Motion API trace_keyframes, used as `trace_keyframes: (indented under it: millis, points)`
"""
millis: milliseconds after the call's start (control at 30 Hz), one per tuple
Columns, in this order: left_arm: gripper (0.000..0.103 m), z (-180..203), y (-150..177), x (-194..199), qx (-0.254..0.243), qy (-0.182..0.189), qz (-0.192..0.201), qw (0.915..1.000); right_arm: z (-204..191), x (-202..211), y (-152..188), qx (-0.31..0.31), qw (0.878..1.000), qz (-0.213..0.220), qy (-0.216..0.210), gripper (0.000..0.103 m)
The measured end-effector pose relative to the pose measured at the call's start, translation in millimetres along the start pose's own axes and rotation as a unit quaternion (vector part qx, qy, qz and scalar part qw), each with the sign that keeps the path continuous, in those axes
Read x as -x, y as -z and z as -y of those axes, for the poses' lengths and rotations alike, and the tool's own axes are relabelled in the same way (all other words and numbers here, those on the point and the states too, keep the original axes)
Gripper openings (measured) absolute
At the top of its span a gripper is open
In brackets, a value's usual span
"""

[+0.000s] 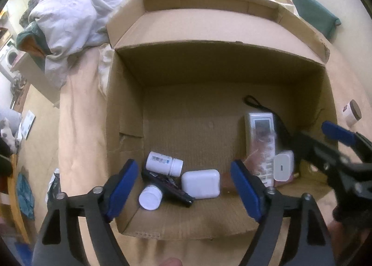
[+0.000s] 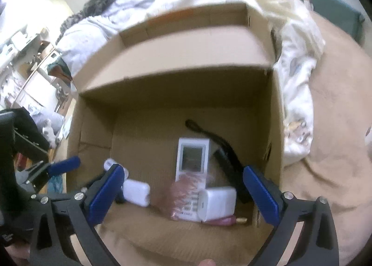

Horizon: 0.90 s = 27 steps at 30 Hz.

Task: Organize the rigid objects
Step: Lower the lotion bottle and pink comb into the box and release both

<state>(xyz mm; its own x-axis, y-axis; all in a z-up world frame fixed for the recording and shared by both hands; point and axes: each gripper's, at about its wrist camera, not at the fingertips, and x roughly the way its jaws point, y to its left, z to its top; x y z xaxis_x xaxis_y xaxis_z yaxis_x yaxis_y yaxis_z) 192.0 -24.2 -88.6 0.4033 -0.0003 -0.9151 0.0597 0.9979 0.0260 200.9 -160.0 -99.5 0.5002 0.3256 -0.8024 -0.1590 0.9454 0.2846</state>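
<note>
I see a bed with a peach sheet (image 1: 79, 126) and a rumpled white blanket (image 1: 69, 22) at the back. On the bed sits a big open brown cardboard box (image 1: 209, 68), and I look down into it.

My left gripper (image 1: 186, 187) hangs over the near left part of the box. Its blue jaws are wide apart and hold nothing. Below it lie two white pill bottles: one (image 1: 164, 163) on its side with its cap pointing right, one (image 1: 151, 197) with its cap facing up at me. A flat white rounded case (image 1: 201, 183) lies just beside them, and a thin black bar (image 1: 167, 187) runs slantwise between them.

My right gripper (image 2: 183, 194) hangs over the near right part, jaws wide apart too, holding nothing. Under it lies a long white remote with a screen (image 2: 191, 159); its long side runs from near to far, screen end far. A white charger block (image 2: 217, 203) rests at its near end (the view is a bit blurry). A black strap (image 2: 216, 145) lies slantwise beside the remote.
</note>
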Motion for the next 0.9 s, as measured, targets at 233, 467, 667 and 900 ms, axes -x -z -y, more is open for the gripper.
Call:
trace_keyframes:
  millis: [233, 467, 667, 900]
  points:
    - [0.082, 1, 0, 1, -0.003, -0.003, 0.0, 1.0, -1, 0, 0, 0.009, 1.0, -0.002, 0.004, 0.103]
    - [0.082, 1, 2, 5, -0.002, -0.003, 0.003, 1.0, 3, 5, -2, 0.003, 1.0, 0.003, 0.008, 0.103]
    - [0.082, -2, 3, 19, -0.001, -0.006, 0.024, 0.9997, 4, 7, -3, -0.006, 1.0, -0.012, 0.009, 0.103]
    - [0.082, -9, 14, 42, -0.001, -0.011, 0.048, 0.9988, 10, 21, 12, -0.03, 0.999, -0.028, -0.005, 0.103]
